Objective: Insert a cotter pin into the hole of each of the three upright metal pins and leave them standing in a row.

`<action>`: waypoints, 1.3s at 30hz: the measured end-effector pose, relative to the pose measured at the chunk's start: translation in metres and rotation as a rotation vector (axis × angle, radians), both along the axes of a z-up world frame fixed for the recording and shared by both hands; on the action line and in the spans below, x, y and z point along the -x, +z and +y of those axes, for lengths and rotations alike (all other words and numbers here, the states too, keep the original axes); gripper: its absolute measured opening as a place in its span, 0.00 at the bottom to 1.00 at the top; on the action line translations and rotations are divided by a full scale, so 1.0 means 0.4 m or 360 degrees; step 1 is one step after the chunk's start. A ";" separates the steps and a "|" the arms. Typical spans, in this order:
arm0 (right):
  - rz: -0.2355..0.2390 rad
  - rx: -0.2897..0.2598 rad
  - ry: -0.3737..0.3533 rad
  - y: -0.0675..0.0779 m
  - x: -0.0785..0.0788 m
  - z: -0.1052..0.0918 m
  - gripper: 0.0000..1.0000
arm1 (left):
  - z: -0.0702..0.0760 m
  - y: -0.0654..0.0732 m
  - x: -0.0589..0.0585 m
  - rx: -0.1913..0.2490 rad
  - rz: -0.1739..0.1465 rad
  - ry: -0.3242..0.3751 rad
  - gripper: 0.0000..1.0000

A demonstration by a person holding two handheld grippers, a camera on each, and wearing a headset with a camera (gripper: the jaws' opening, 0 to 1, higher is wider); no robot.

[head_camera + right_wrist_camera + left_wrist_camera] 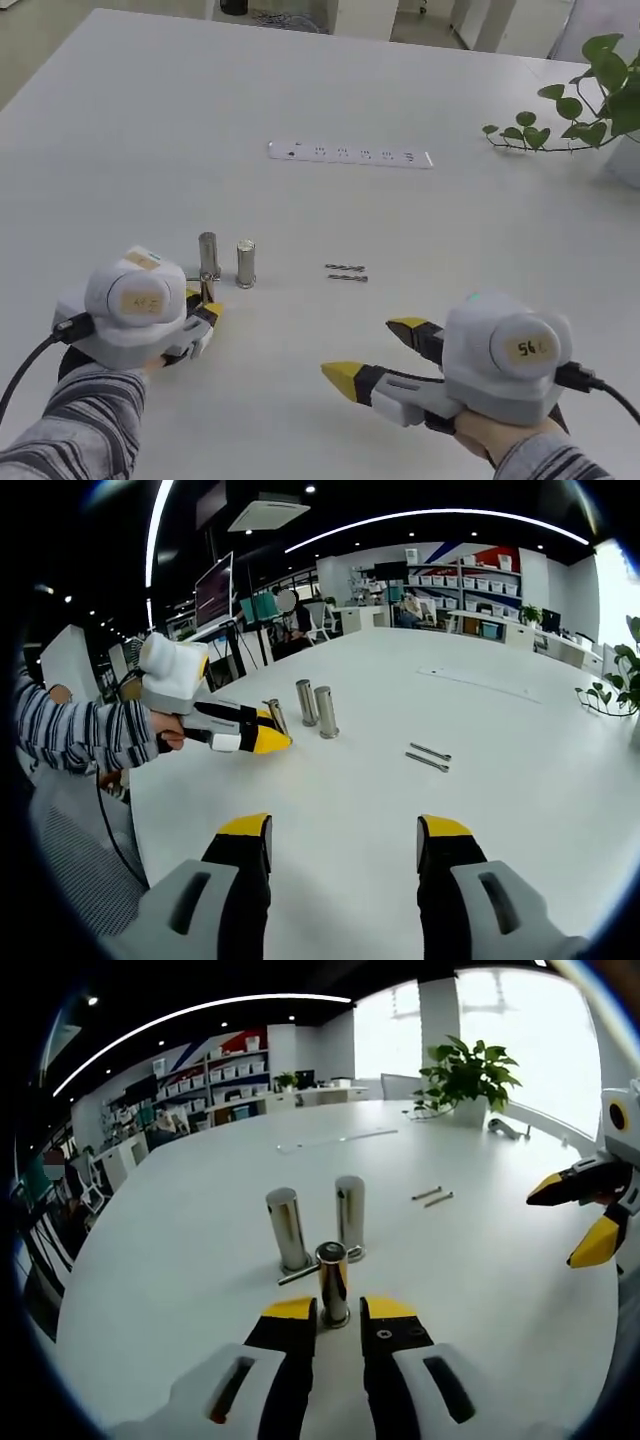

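Three steel pins stand upright on the white table (150,120). Two of them (208,252) (245,263) stand side by side. The third metal pin (207,288) (332,1282) is nearest me, between the yellow tips of my left gripper (203,312) (338,1310), which is shut on its lower part. A thin cotter pin (298,1274) sticks out sideways from this pin. Two loose cotter pins (346,272) (428,756) lie to the right. My right gripper (372,348) (345,830) hovers open and holds nothing, well short of them.
A white power strip (350,154) lies farther back on the table. A potted green plant (590,100) stands at the far right edge. In the right gripper view a person's striped sleeve (80,730) holds the left gripper (250,738).
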State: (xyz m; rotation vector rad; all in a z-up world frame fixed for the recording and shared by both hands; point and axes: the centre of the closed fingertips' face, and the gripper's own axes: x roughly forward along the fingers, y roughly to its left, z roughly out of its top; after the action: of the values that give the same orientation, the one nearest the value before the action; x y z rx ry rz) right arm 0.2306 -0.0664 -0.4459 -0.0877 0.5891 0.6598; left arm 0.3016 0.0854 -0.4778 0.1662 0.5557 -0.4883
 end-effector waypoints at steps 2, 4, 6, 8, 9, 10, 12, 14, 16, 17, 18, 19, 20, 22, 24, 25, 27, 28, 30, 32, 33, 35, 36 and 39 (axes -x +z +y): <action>-0.0004 0.0001 0.0006 0.003 0.001 0.002 0.55 | 0.001 0.000 0.005 0.0001 0.0004 0.0009 0.18; -0.0006 -0.0002 0.0014 0.007 -0.002 0.006 0.55 | 0.003 0.000 0.014 0.0001 0.0014 0.0010 0.23; -0.0016 0.0004 0.0025 0.012 -0.009 0.011 0.55 | 0.005 0.004 0.025 -0.0005 0.0010 0.0006 0.28; -0.0024 0.0003 0.0042 0.018 -0.018 0.020 0.55 | 0.008 0.011 0.036 -0.0007 -0.0006 -0.0007 0.31; -0.0030 0.0005 0.0053 0.022 -0.024 0.025 0.55 | 0.008 0.017 0.042 0.0018 -0.0008 -0.0006 0.32; -0.0035 0.0007 0.0063 0.025 -0.028 0.030 0.55 | 0.008 0.019 0.047 0.0036 -0.0004 -0.0002 0.33; -0.0047 0.0008 0.0084 0.033 -0.042 0.042 0.54 | 0.007 0.028 0.061 0.0047 -0.0013 -0.0001 0.38; -0.0060 0.0009 0.0103 0.043 -0.056 0.054 0.54 | 0.009 0.032 0.067 0.0052 -0.0016 0.0002 0.40; -0.0065 0.0007 0.0112 0.047 -0.066 0.062 0.53 | 0.009 0.037 0.074 0.0065 -0.0021 0.0000 0.43; -0.0068 0.0005 0.0121 0.051 -0.077 0.069 0.53 | 0.009 0.043 0.079 0.0072 -0.0024 0.0001 0.44; -0.0074 0.0006 0.0125 0.055 -0.088 0.075 0.52 | 0.008 0.050 0.084 0.0083 -0.0031 -0.0002 0.45; -0.0078 0.0005 0.0130 0.058 -0.095 0.079 0.52 | 0.008 0.053 0.086 0.0085 -0.0034 0.0000 0.47; -0.0081 -0.0004 0.0131 0.063 -0.107 0.085 0.51 | 0.008 0.060 0.090 0.0091 -0.0041 -0.0001 0.48; -0.0076 -0.0018 0.0135 0.066 -0.120 0.094 0.50 | 0.008 0.065 0.096 0.0101 -0.0044 0.0000 0.51; -0.0079 -0.0028 0.0146 0.069 -0.137 0.107 0.50 | 0.008 0.072 0.106 0.0110 -0.0045 -0.0001 0.54; -0.0080 -0.0023 0.0161 0.069 -0.145 0.115 0.49 | 0.010 0.074 0.109 0.0113 -0.0044 0.0005 0.55; -0.0082 -0.0023 0.0181 0.070 -0.158 0.129 0.48 | 0.010 0.078 0.115 0.0134 -0.0043 0.0015 0.58; -0.0082 -0.0027 0.0187 0.070 -0.164 0.135 0.47 | 0.010 0.078 0.117 0.0144 -0.0040 0.0019 0.59; -0.0079 -0.0049 0.0198 0.072 -0.180 0.150 0.46 | 0.010 0.081 0.124 0.0160 -0.0034 0.0022 0.62; -0.0071 -0.0069 0.0210 0.072 -0.194 0.166 0.45 | 0.011 0.083 0.129 0.0167 -0.0037 0.0033 0.64; -0.0072 -0.0069 0.0216 0.072 -0.198 0.172 0.44 | 0.012 0.084 0.130 0.0168 -0.0035 0.0036 0.65; -0.0074 -0.0073 0.0226 0.072 -0.212 0.187 0.42 | 0.011 0.085 0.133 0.0174 -0.0034 0.0034 0.67; -0.0083 -0.0080 0.0232 0.073 -0.221 0.195 0.41 | 0.010 0.087 0.136 0.0170 -0.0037 0.0028 0.68; -0.0083 -0.0088 0.0249 0.069 -0.241 0.216 0.38 | 0.008 0.090 0.137 0.0162 -0.0046 0.0012 0.70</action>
State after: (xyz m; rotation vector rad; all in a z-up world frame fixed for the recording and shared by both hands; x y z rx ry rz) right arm 0.3270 0.0202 -0.4182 -0.0996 0.5168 0.8227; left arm 0.2467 0.0885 -0.4419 0.0738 0.5018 -0.5048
